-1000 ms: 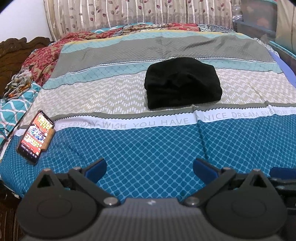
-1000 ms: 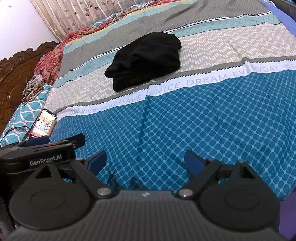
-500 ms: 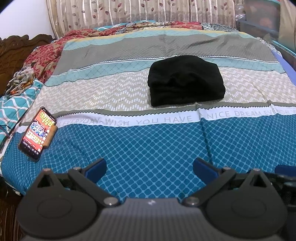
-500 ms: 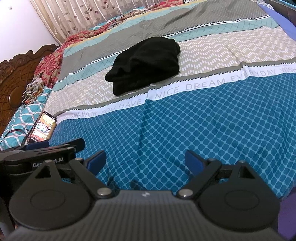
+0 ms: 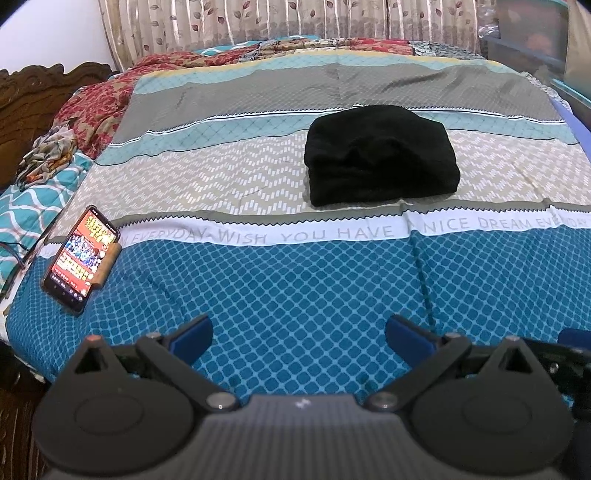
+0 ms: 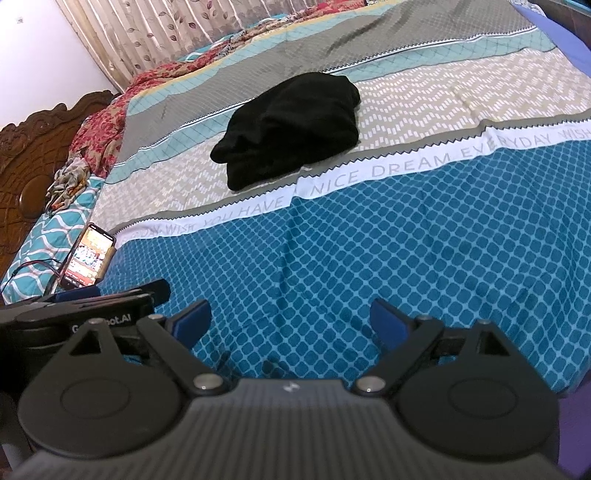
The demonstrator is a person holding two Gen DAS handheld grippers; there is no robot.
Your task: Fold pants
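Observation:
The black pants (image 5: 380,155) lie folded into a compact bundle on the beige zigzag stripe of the bedspread, far ahead of both grippers; the right wrist view shows the pants (image 6: 291,127) up and left of centre. My left gripper (image 5: 297,334) is open over the blue diamond-patterned stripe near the bed's front edge, with nothing between its blue pads. My right gripper (image 6: 290,321) is open too, over the same blue stripe and holding nothing. The left gripper's body (image 6: 85,306) appears at the left edge of the right wrist view.
A phone (image 5: 81,256) with a lit screen lies on the bed at the left, with a cable beside it. Crumpled red and teal bedding (image 5: 85,110) is piled by the carved wooden headboard (image 6: 33,155). Curtains (image 5: 258,18) hang behind the bed.
Both wrist views have shifted slightly; the pants sit a little further right in the left view and lower in the right view. The pants and both open grippers are otherwise unchanged.

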